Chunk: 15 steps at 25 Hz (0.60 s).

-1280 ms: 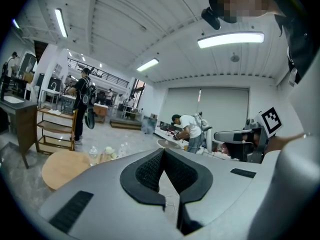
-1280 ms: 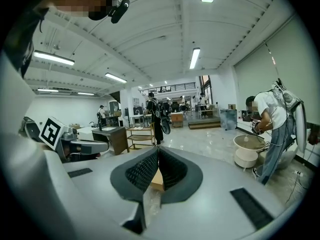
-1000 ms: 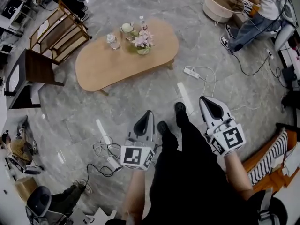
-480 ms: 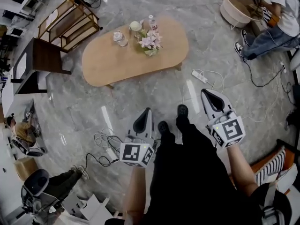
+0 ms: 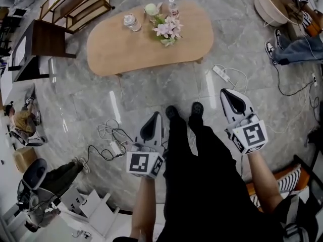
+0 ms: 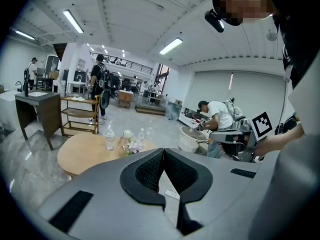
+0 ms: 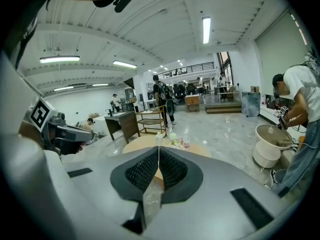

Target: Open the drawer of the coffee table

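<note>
1. Bright, even indoor light falls from ceiling strip lamps [image 6: 73,21], visible in both gripper views.
2. The polished floor [image 5: 151,92] carries pale glare streaks; shadows are soft.
3. All views are fisheye, with bent lines and dark vignetting at the edges.

The person wears black trousers [image 5: 202,185] and black shoes [image 5: 172,112], with a small black camera [image 6: 214,20] mounted at the head. The left gripper [image 5: 154,121] and the right gripper [image 5: 229,99] look alike: smooth pale grey shells that taper forward, their fingers [image 6: 147,171] lined with black, mesh-textured pads (flat black strips [image 6: 70,211] also mark the grey shells). Each one has a white cube at its rear, printed with black square markers: the left cube [image 5: 145,164] and the right cube [image 5: 248,136].
</note>
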Available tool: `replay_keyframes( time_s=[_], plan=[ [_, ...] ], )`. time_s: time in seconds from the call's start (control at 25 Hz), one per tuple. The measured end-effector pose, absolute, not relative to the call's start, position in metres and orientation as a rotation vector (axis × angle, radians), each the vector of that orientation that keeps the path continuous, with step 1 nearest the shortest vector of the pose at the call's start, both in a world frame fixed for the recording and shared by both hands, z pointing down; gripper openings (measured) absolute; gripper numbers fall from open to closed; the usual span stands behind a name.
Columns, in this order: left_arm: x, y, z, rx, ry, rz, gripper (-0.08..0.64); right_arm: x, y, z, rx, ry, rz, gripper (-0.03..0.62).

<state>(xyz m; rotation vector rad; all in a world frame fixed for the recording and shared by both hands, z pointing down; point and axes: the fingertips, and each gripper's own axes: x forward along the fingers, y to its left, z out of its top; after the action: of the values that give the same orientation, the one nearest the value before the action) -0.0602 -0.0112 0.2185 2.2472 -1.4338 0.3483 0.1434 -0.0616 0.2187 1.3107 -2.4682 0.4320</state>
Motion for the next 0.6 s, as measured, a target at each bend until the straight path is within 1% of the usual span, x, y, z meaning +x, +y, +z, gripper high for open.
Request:
replay_keyframes(
  time_s=[0.2, 0.6],
  plan=[
    [-0.069, -0.026, 0.256, 2.236, -1.401, 0.376, 0.014, 0.136, -0.075, 0.259, 1.315, -2.425, 0.461, 0.012],
    [-0.067, -0.089, 0.367, 2.320, -1.259, 0.441, 0.014, 0.123, -0.114, 0.357, 1.348, -2.355, 0.486, 0.013]
  ],
)
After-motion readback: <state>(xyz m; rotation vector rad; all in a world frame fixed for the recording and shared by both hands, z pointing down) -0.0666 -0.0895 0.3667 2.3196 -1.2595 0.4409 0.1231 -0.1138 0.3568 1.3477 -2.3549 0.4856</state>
